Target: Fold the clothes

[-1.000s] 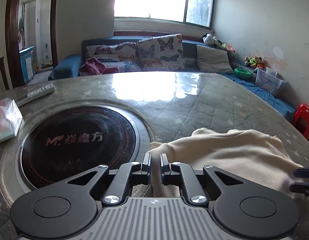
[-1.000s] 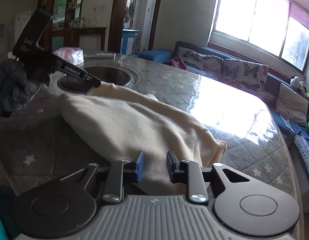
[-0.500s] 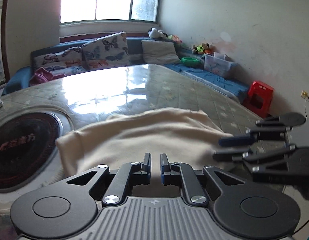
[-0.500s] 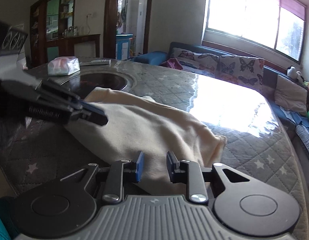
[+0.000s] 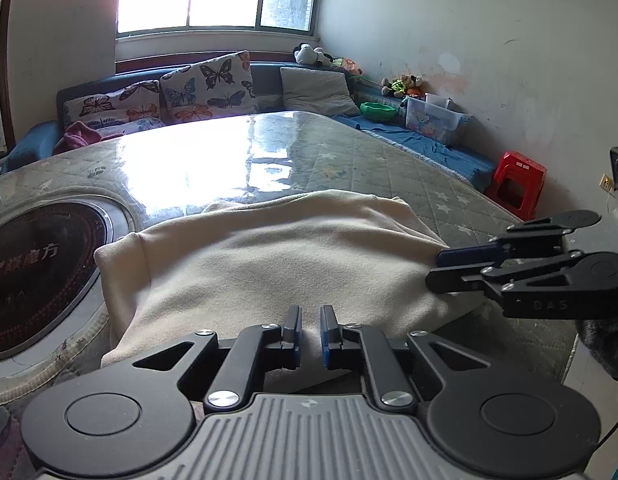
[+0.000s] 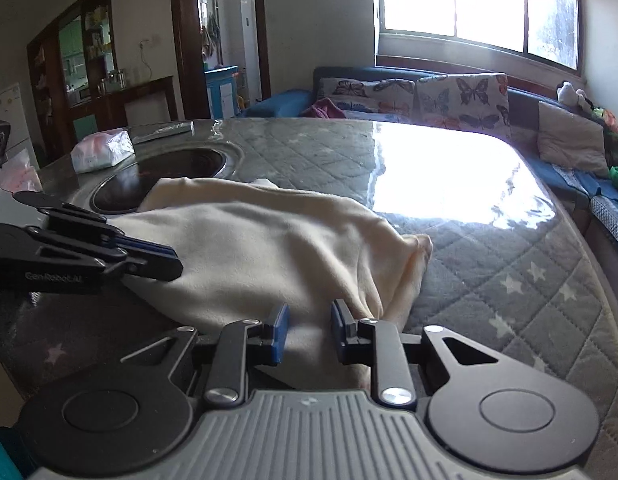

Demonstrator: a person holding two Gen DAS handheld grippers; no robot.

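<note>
The cream garment (image 5: pixel 285 256), lying doubled over at the centre of the frame on the quilted table (image 5: pixel 349 160), is pinched at its near edge by the narrow left gripper (image 5: pixel 310 334) while the right gripper (image 6: pixel 307 332) is being closed on cloth, so further folds seem left.

My left gripper (image 5: pixel 309 334) points down at a slant, its jaws nearly together on cloth. My right gripper (image 6: pixel 307 330) tilts down alike, jaws closing with cloth between them. Both sit near each other, side by side.
</note>
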